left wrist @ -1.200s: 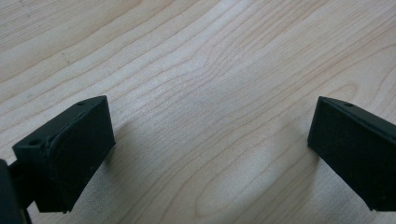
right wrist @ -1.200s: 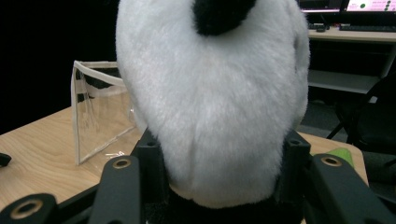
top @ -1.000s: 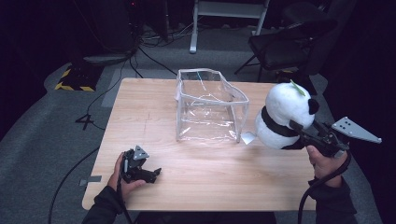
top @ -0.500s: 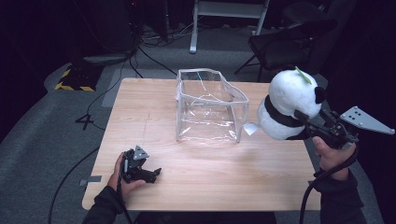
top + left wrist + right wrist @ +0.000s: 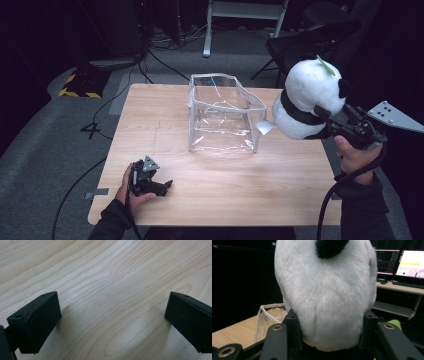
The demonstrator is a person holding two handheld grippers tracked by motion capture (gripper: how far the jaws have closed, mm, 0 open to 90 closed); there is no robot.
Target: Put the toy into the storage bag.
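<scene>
A white and black plush panda [image 5: 310, 100] hangs in the air to the right of the clear plastic bag [image 5: 222, 114]. My right gripper [image 5: 330, 125] is shut on the panda's body, and its white fur [image 5: 327, 295] bulges between the two black jaws in the right gripper view. The bag stands upright with its mouth open at the middle of the wooden table [image 5: 165, 125], and its rim [image 5: 265, 311] appears low at the left behind the panda. My left gripper [image 5: 160, 187] rests on the table near the front left corner, jaws wide apart over bare wood [image 5: 112, 315].
A chair [image 5: 305, 45] and a white stand [image 5: 240, 15] are on the floor beyond the table. Cables and a yellow-black striped block [image 5: 77, 85] lie at the back left. Monitors [image 5: 402, 262] on a desk appear behind the panda in the right gripper view.
My right gripper has lifted the panda higher above the table's right edge. The left gripper and the bag have stayed where they were.
</scene>
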